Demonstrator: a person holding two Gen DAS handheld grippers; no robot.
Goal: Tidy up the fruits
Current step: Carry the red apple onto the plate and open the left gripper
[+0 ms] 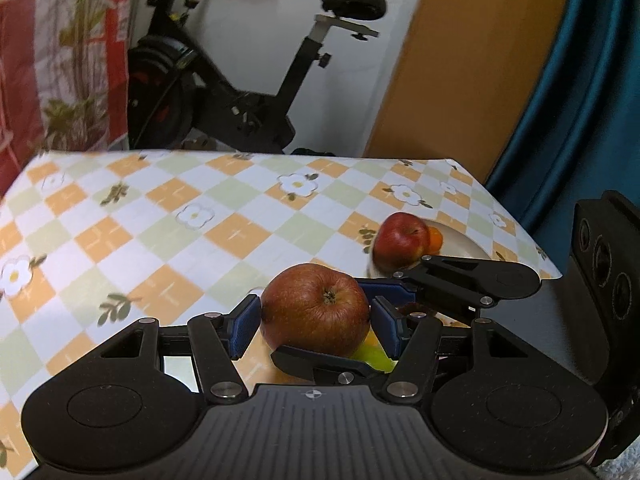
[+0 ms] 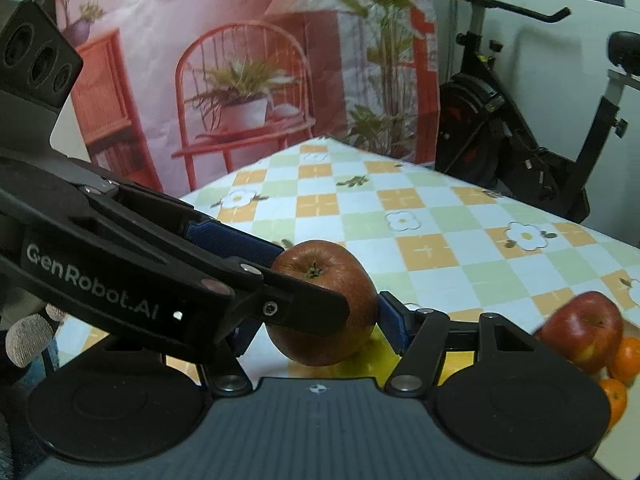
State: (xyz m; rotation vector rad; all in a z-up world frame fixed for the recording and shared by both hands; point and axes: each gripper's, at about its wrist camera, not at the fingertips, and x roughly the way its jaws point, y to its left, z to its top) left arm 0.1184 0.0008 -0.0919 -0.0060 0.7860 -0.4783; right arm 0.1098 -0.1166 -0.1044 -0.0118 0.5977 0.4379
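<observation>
An apple [image 1: 396, 240] lies in the plate [image 1: 460, 244], oranges [image 1: 435, 239] behind it.

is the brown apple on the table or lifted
Lifted: the brown apple sits clamped between both hand-held grippers, tablecloth visible beneath it.

The left gripper [image 1: 315, 320] is tilted downward, its blue pads [image 1: 245, 326] pressed against opposite sides of one apple [image 1: 316, 308], jaws about half apart. The right gripper [image 2: 316, 320] comes in from the side and crosses the left one, also tilted down; its pads clamp the same apple [image 2: 332, 280] from a different angle. In the right wrist view the left gripper's black fingers [image 2: 304, 304] lie across the front of the fruit.
</observation>
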